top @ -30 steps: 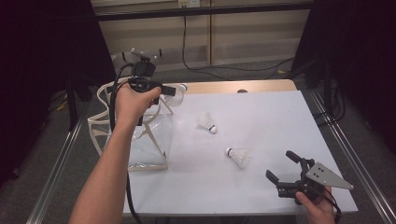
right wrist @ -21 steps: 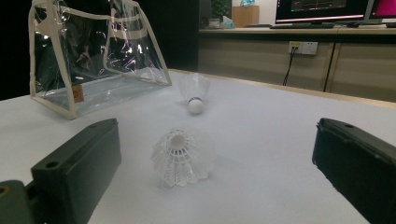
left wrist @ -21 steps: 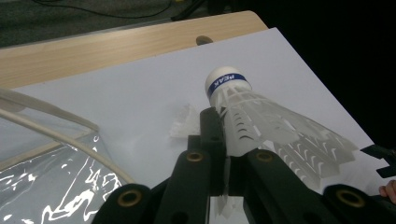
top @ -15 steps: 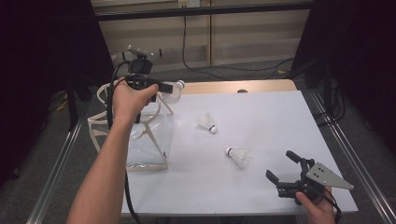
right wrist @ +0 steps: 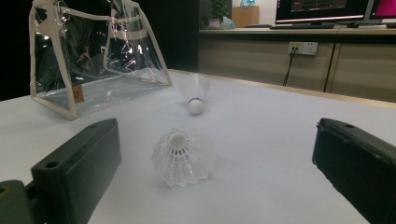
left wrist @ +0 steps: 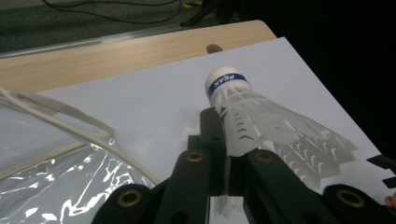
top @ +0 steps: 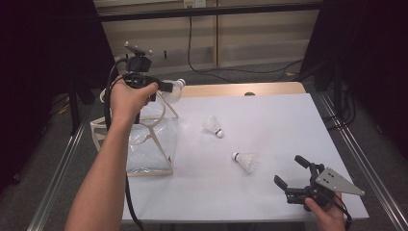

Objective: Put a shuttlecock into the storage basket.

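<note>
My left gripper (top: 166,87) is raised over the clear bag (top: 144,139) and is shut on a white shuttlecock (top: 177,85). In the left gripper view the shuttlecock (left wrist: 247,116), with its blue-banded cork pointing away, is pinched by the skirt between the jaws of the left gripper (left wrist: 226,140). Two more shuttlecocks lie on the white table, one mid-table (top: 213,126) and one nearer the front (top: 245,161). My right gripper (top: 292,172) rests open near the front right corner. In the right gripper view the nearer shuttlecock (right wrist: 182,158) lies just ahead of the right gripper (right wrist: 217,140).
The clear bag (right wrist: 93,60) with cream trim stands open at the table's left edge. The far shuttlecock (right wrist: 195,91) lies beyond the near one. A wooden strip (top: 240,89) borders the table's back. Metal rails (top: 351,139) run along both sides.
The left gripper with its shuttlecock has drifted slightly up and to the left over the bag. The right gripper has stayed where it was.
</note>
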`<state>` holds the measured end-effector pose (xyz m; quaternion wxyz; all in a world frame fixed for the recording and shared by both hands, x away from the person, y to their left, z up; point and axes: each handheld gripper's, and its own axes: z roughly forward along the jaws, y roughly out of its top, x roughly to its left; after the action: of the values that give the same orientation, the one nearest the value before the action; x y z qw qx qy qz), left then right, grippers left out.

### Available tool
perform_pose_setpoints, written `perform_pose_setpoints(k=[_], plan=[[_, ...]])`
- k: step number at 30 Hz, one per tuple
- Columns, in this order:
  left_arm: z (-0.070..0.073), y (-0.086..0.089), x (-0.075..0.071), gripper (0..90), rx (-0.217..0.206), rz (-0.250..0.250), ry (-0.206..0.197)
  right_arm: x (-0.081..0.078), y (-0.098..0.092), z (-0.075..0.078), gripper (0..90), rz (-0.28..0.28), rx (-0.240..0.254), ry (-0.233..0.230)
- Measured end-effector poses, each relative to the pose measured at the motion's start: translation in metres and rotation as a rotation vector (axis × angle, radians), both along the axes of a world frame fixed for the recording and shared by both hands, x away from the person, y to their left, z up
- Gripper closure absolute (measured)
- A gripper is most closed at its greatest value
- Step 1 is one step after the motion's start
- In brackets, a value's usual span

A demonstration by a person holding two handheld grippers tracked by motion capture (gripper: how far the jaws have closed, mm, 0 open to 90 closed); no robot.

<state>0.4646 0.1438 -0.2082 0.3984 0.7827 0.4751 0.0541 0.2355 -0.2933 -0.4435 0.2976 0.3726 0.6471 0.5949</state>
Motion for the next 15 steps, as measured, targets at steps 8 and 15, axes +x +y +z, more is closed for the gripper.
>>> perform_pose_setpoints(k=[8,15], plan=[[0.002,0.008,0.001,89.9,0.004,0.018,0.000,0.000,0.000,0.000,0.9,-0.001,0.000,0.000],[0.004,0.014,0.001,89.9,0.006,0.032,-0.008,0.000,0.000,0.000,0.9,-0.002,0.000,0.000]])
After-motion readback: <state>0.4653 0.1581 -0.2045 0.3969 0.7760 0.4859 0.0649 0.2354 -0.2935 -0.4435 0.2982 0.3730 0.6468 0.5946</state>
